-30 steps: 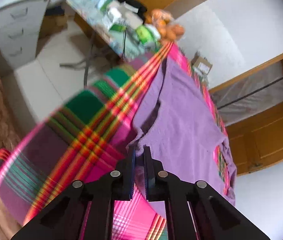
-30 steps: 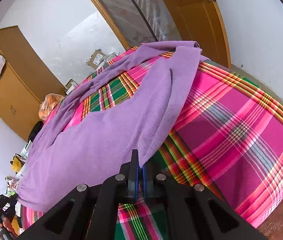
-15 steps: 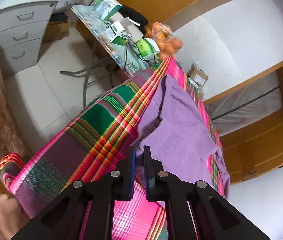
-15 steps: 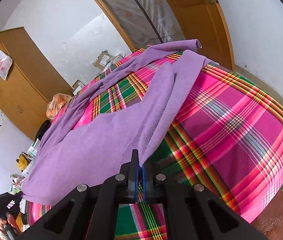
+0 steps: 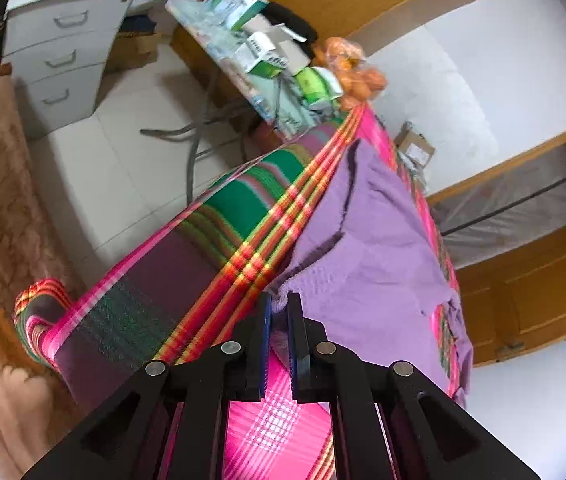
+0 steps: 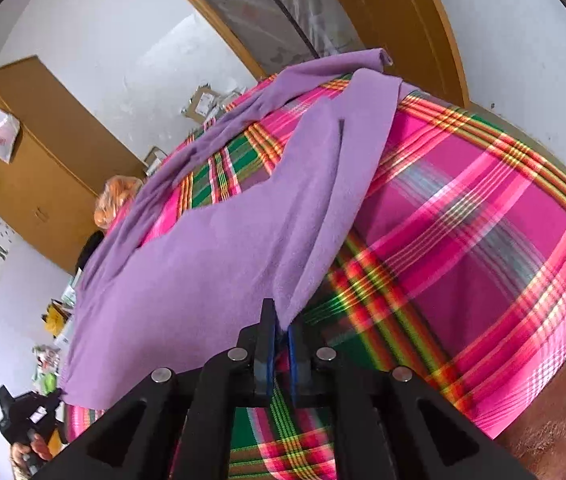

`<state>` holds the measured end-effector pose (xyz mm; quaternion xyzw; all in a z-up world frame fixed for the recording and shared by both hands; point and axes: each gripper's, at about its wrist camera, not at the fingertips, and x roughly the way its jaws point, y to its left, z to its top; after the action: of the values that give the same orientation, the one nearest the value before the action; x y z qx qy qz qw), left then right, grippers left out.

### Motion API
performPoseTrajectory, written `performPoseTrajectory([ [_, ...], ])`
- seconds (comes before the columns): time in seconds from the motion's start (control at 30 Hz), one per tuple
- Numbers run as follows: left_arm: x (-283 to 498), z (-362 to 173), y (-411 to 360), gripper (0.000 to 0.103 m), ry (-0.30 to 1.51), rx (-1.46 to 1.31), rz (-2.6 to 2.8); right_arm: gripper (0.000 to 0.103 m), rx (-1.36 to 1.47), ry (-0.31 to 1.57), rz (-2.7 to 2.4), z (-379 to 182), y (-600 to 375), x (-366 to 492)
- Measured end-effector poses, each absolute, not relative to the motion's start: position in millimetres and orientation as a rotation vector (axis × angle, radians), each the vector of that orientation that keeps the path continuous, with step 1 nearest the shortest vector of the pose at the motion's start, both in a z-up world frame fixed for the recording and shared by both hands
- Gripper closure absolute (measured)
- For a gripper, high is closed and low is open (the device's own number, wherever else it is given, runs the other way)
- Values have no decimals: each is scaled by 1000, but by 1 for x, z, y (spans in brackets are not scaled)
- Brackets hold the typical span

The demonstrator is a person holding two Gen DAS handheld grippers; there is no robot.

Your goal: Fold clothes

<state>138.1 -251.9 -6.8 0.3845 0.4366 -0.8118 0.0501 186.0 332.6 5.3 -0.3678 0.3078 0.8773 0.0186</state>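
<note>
Cloth is lying spread over the plaid cover [image 6: 483, 216] of what may be a bed or a tabletop, hard to tell which: a purple garment [image 6: 211, 248], stretched from the near edge toward the far end by the wooden door frame [image 6: 367, 4]. The left claw [image 5: 279, 306] is pinching a near corner of the garment [image 5: 367, 264] between nearly closed fingers, with a bunched bit of purple fabric showing in the narrow gap. The right claw [image 6: 279, 322] is likewise clamping another near edge of the garment, where a folded flap is running down to its tips. In the left wrist view, a cluttered side table [image 5: 243, 52] and a grey drawer cabinet [image 5: 63, 52] are standing on the tiled floor [image 5: 123, 168] to the far left. A bag of oranges [image 5: 355, 72] is sitting just beyond the cover's far corner.
</note>
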Motion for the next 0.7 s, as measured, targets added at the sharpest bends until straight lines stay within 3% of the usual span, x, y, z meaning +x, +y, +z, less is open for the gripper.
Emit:
performPoseTrajectory([
  [0.33, 141, 23, -245, 92, 1088, 1084, -2537, 89, -1019, 787, 2691, 25, 374, 190],
  [0.47, 138, 35, -238, 81, 1049, 1062, -2574, 86, -989, 809, 2661, 28, 400, 183],
  [0.63, 115, 38, -210, 81, 1038, 1173, -2670, 75, -967, 836, 2668, 27, 418, 173],
  [0.7, 105, 37, -194, 72, 1020, 1233, -2707, 73, -960, 846, 2673, 27, 424, 168],
])
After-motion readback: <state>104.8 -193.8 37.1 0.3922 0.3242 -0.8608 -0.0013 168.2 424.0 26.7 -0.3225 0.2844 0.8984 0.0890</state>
